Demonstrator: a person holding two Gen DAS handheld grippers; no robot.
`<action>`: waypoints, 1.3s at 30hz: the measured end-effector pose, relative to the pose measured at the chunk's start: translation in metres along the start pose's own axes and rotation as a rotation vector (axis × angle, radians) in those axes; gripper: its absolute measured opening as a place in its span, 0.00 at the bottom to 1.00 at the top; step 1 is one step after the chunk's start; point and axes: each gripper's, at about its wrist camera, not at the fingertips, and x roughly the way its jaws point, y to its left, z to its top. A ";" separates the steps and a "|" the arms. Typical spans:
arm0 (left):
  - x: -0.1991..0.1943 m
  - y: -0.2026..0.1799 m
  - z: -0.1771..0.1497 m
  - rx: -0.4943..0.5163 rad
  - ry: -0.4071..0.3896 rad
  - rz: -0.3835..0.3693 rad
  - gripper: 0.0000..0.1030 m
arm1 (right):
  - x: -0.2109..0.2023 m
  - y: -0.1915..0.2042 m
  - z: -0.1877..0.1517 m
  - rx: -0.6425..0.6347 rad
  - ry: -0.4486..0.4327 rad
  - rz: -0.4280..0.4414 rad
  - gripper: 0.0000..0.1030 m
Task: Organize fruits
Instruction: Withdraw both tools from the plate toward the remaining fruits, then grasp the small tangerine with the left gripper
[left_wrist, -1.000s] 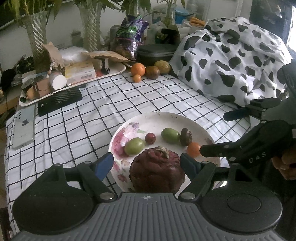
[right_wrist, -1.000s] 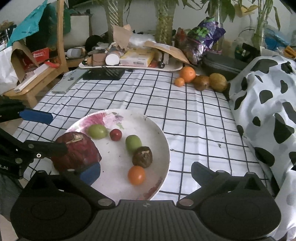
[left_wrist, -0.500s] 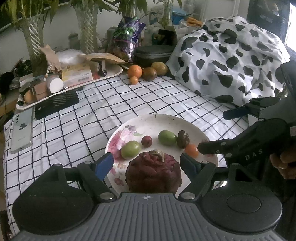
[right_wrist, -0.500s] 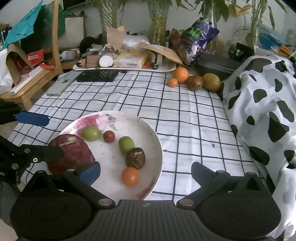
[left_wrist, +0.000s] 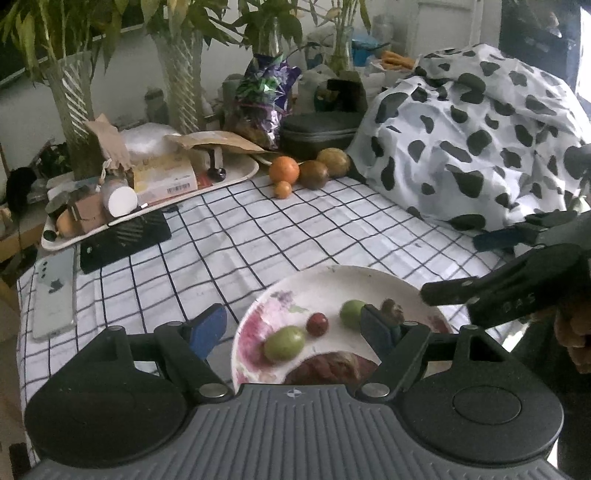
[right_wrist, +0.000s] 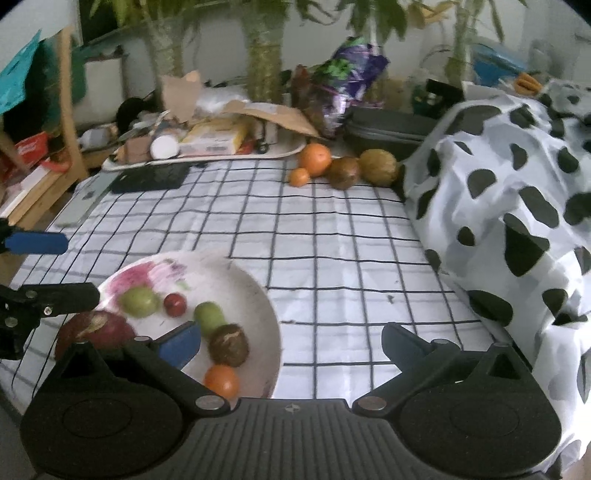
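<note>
Four loose fruits wait at 12 o'clock on the checked cloth (right_wrist: 332, 240), well apart from the plate (right_wrist: 255, 291): big orange (right_wrist: 314, 159), small orange (right_wrist: 299, 177), brown fruit (right_wrist: 343, 172), yellowish fruit (right_wrist: 378, 167), all touching or just beside each other. Risks, judged: round fruit rolling off toward the spotted blanket (right_wrist: 517, 206) if nudged by one finger on approach; plate crowded, so dropping another piece in could knock the small red fruit (right_wrist: 174, 303) or the tomato-like orange fruit (right_wrist: 221, 380) over the rim at 6 o'clock; both tools hover close over the plate & could clash. Plate holds: large dark-red fruit (right_wrist: 96, 328) at 8 o'clock, green fruit (right_wrist: 139, 301) at 10, second green fruit (right_wrist: 209, 314) center, brown-capped fruit (right_wrist: 228, 344) at 5. Cluttered tray (left_wrist: 236, 173) at 11 o'clock holds boxes, paper, a white tube end; no task fruit clearly seen in it. Left gripper (left_wrist: 291, 328) jaws apart, nothing pinched, hanging over plate's near-left edge. Right gripper (right_wrist: 291, 345) jaws wide apart, empty, left finger over plate, right finger over bare cloth.
</note>
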 end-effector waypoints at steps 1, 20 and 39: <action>0.002 0.001 0.002 0.003 0.000 0.005 0.76 | 0.001 -0.002 0.001 0.010 -0.003 -0.007 1.00; 0.034 0.011 0.025 0.064 0.001 0.022 0.76 | 0.027 -0.018 0.023 0.028 -0.013 -0.083 1.00; 0.095 0.028 0.060 0.113 -0.011 -0.008 0.76 | 0.078 -0.043 0.072 0.049 -0.018 -0.101 1.00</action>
